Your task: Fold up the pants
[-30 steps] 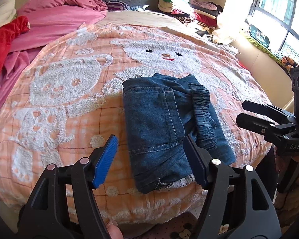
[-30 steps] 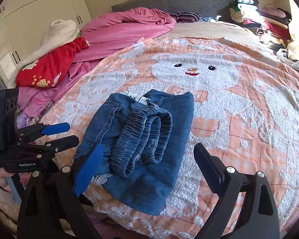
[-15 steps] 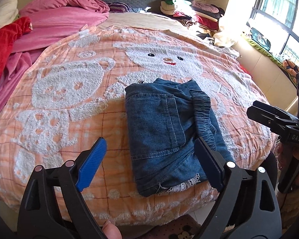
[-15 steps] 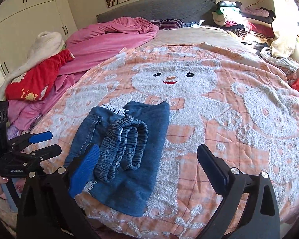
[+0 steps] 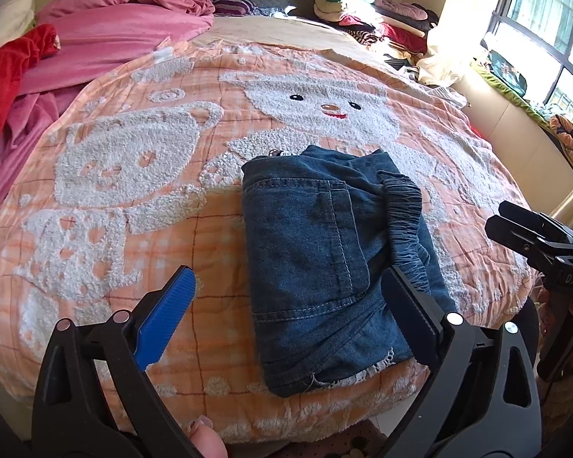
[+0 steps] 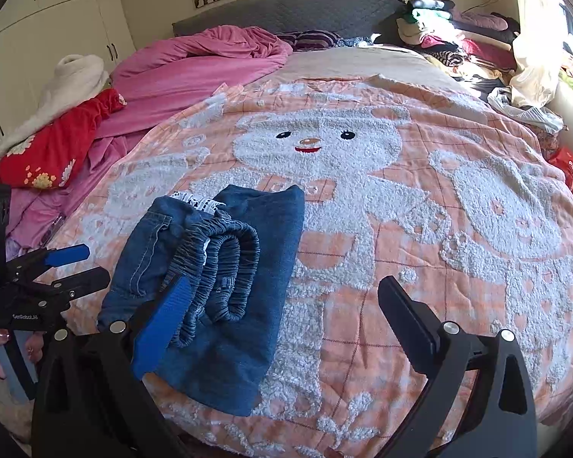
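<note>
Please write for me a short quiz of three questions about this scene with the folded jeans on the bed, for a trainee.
1. True or false: the folded blue denim pants lie on the orange blanket with white teddy bears, and neither gripper touches them.
2. Multiple choice: in what state is the left gripper? A) shut on the pants B) open, holding nothing C) shut, holding nothing
3. Fill in: in the right wrist view, the gathered elastic waistband lies on ___ of the folded bundle.

Key
1. True: the right gripper is also open and off the cloth.
2. B
3. top
</note>
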A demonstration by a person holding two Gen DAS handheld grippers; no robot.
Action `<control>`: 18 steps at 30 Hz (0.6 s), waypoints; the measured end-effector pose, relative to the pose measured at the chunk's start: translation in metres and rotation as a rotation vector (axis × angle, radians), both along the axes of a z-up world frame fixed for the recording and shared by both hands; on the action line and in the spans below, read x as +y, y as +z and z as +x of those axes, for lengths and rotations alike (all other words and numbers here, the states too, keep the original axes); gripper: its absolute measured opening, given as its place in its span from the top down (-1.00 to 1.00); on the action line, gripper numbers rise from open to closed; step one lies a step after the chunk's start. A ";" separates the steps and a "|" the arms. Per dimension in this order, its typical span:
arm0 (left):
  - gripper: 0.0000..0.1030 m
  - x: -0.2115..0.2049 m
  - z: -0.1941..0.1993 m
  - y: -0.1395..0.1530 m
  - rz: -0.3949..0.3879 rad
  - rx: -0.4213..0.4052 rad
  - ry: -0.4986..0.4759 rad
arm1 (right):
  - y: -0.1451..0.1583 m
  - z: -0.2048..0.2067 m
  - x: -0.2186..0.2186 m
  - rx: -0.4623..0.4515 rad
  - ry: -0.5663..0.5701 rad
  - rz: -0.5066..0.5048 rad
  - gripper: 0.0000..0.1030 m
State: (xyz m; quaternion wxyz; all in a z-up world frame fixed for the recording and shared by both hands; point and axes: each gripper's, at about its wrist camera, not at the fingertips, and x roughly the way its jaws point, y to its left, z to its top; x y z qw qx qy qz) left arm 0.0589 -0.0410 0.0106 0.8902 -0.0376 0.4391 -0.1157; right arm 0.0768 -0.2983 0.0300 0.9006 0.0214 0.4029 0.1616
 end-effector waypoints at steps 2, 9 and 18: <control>-0.79 0.000 0.004 -0.004 -0.003 0.007 0.010 | -0.003 0.001 0.000 0.009 0.002 0.002 -0.90; -0.79 -0.001 0.016 -0.017 -0.006 0.037 0.024 | -0.020 0.008 0.002 0.052 0.001 0.001 -0.90; -0.79 -0.003 0.026 -0.033 0.004 0.066 0.029 | -0.040 0.015 0.016 0.097 0.039 -0.011 -0.90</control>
